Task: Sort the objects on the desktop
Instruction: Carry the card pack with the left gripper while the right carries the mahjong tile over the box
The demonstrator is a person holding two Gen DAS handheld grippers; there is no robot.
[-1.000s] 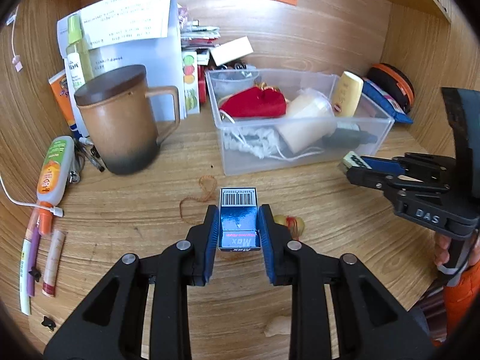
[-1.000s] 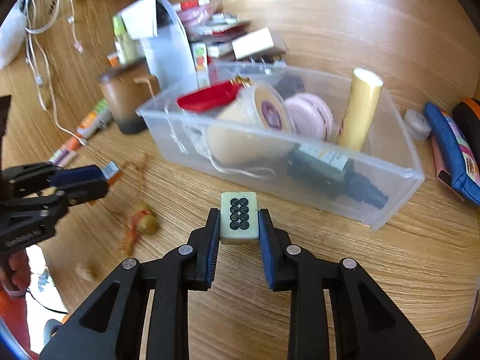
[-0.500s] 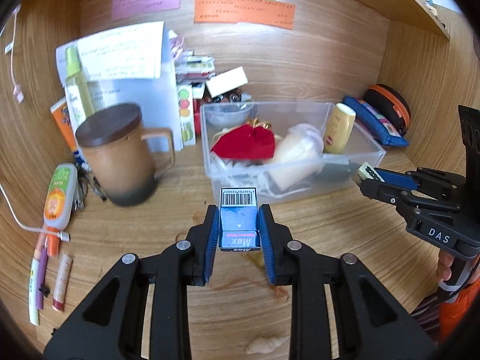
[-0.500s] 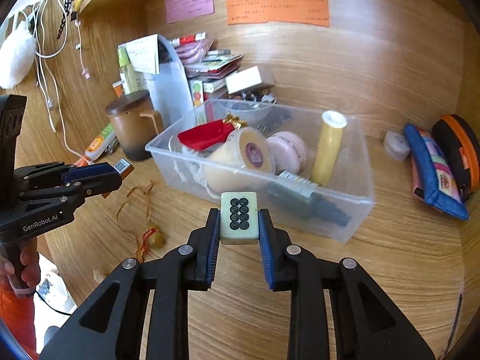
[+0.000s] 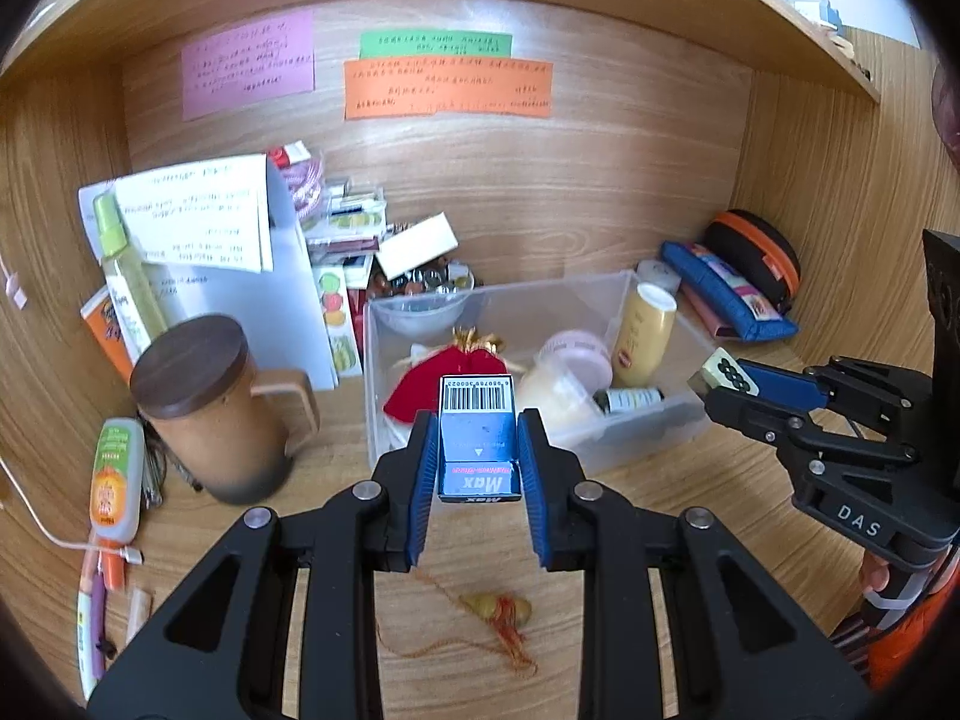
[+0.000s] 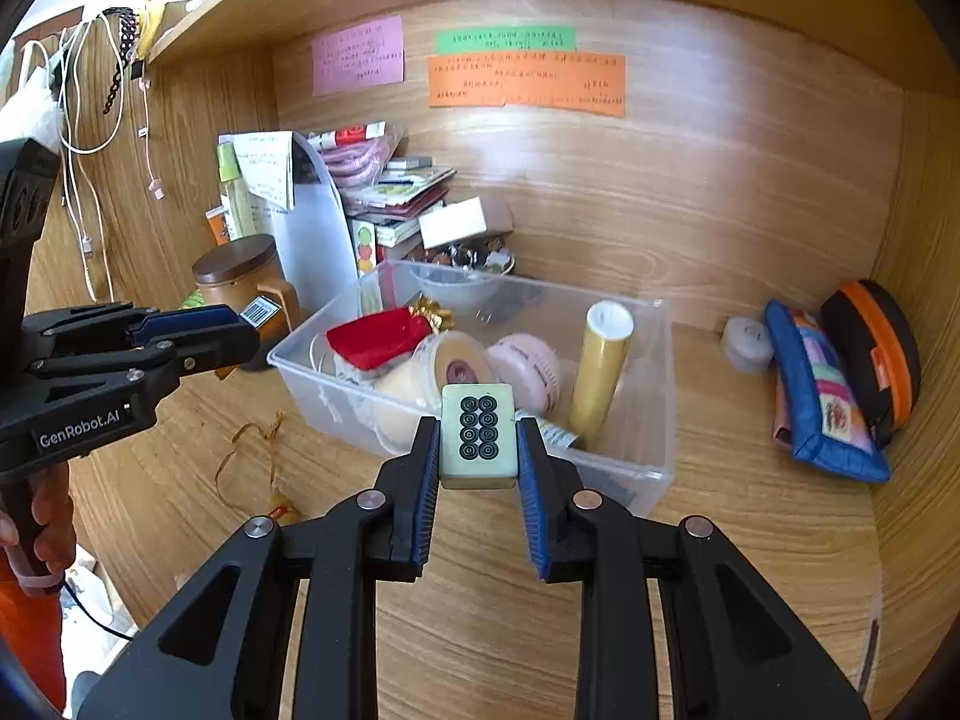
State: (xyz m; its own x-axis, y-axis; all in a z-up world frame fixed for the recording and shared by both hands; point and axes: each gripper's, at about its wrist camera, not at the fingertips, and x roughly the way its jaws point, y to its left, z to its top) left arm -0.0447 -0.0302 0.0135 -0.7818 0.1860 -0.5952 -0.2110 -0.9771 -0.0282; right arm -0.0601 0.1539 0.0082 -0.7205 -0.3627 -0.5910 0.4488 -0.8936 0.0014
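My left gripper point(image 5: 478, 444) is shut on a small blue box point(image 5: 478, 438) with a barcode end and "Max" on it, held above the desk in front of the clear plastic bin point(image 5: 648, 426). My right gripper point(image 6: 478, 438) is shut on a pale green mahjong tile point(image 6: 478, 433) with eight circles, held before the same bin point(image 6: 636, 468). Each gripper shows in the other's view: the right one point(image 5: 729, 375) at the right, the left one point(image 6: 252, 318) at the left. The bin holds a red pouch point(image 6: 375, 336), a yellow bottle point(image 6: 600, 372), a pink round case and other items.
A brown lidded mug point(image 5: 210, 408) stands left of the bin. A small gourd charm on red string point(image 5: 498, 609) lies on the desk in front. Tubes and pens point(image 5: 114, 480) lie far left. A blue pouch point(image 6: 822, 390) and an orange-black case point(image 6: 876, 348) sit at the right. Papers and boxes stand behind.
Both grippers have risen and pulled back from the desk, still holding their objects. The bin and back wall now show from higher and farther away.
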